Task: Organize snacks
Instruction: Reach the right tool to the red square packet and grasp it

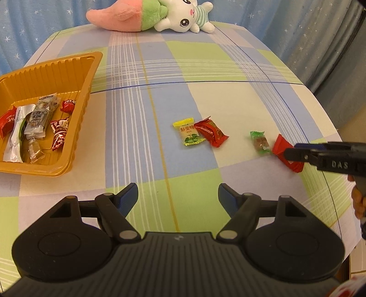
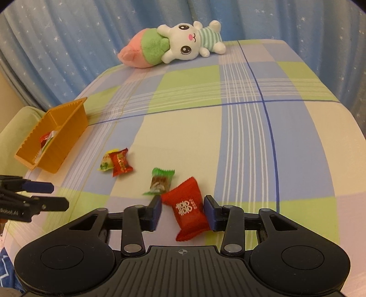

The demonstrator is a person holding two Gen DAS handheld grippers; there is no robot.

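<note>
An orange tray (image 1: 87, 91) at the left holds several wrapped snacks; it also shows in the right wrist view (image 2: 68, 130). On the tablecloth lie a yellow-green candy (image 1: 188, 134), a red candy (image 1: 211, 133) touching it, a green candy (image 1: 259, 142) and a larger red packet (image 1: 280, 147). My right gripper (image 2: 183, 211) is open with its fingers on either side of the red packet (image 2: 187, 205), which lies on the cloth. My left gripper (image 1: 178, 197) is open and empty, low over the cloth in front of the candies. The green candy (image 2: 161, 181) lies just beyond the packet.
Two plush toys, a pink-green one (image 1: 123, 16) and a white bunny (image 1: 187, 16), lie at the table's far edge. Blue starred curtains hang behind. The table's right edge (image 1: 329, 118) curves close to the red packet. A green cushion (image 2: 16, 128) sits beyond the tray.
</note>
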